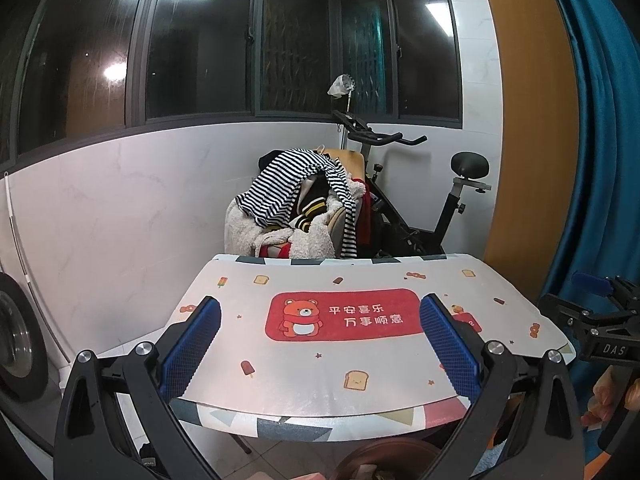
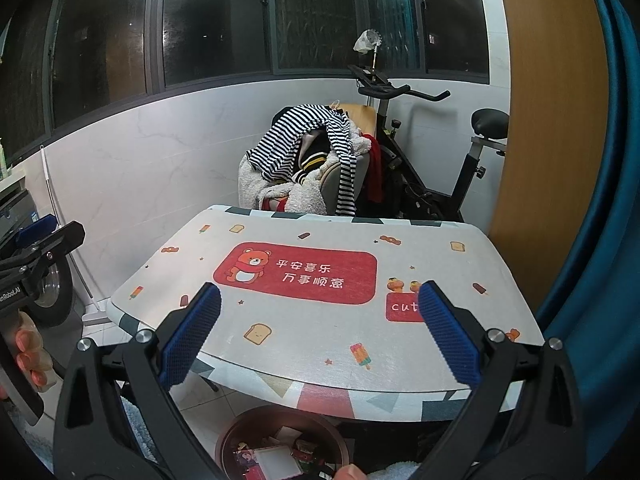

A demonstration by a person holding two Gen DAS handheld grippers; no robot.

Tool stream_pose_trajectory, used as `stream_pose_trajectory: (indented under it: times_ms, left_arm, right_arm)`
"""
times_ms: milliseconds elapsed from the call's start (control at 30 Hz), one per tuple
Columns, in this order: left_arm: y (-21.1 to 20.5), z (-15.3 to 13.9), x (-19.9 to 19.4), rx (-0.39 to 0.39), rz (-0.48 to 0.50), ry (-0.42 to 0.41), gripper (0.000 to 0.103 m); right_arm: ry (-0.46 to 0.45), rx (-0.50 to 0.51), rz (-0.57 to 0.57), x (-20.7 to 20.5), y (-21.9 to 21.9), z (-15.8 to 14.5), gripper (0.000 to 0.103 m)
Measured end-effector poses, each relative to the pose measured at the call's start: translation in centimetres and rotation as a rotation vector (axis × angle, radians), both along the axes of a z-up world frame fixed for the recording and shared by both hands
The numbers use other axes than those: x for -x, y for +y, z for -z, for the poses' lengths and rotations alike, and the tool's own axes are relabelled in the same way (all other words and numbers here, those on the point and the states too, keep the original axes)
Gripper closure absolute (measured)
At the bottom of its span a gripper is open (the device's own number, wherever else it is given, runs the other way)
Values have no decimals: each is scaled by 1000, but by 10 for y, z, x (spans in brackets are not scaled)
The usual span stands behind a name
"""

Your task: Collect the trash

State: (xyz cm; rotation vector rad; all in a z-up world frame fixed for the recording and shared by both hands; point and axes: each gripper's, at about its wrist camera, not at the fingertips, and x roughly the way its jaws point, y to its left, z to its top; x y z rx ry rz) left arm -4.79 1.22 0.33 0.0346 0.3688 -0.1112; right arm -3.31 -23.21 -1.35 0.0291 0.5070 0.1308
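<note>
Left gripper (image 1: 320, 344) and right gripper (image 2: 320, 336) both hover over the table (image 2: 312, 344) with jaws wide apart, gripping nothing; trash sits in the bin (image 2: 280, 444) below the table's near edge.

Dark sliding windows with grey frames (image 1: 200, 40) span the upper frame, reflecting ceiling lights above white marble-look wall panels (image 1: 120, 200). At centre a chair heaped with striped and fleecy clothes (image 1: 296, 208) stands beside a black exercise bike (image 1: 432, 200). A teal curtain (image 1: 600, 120) hangs at right.
</note>
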Motion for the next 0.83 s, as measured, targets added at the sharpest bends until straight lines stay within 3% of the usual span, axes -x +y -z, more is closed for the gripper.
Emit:
stream_pose_trajectory:
  times_ms: [833]
  left_arm:
    - [7, 4, -7, 0, -18, 31, 6]
  right_arm:
    - [10, -1, -1, -3, 0, 3, 6]
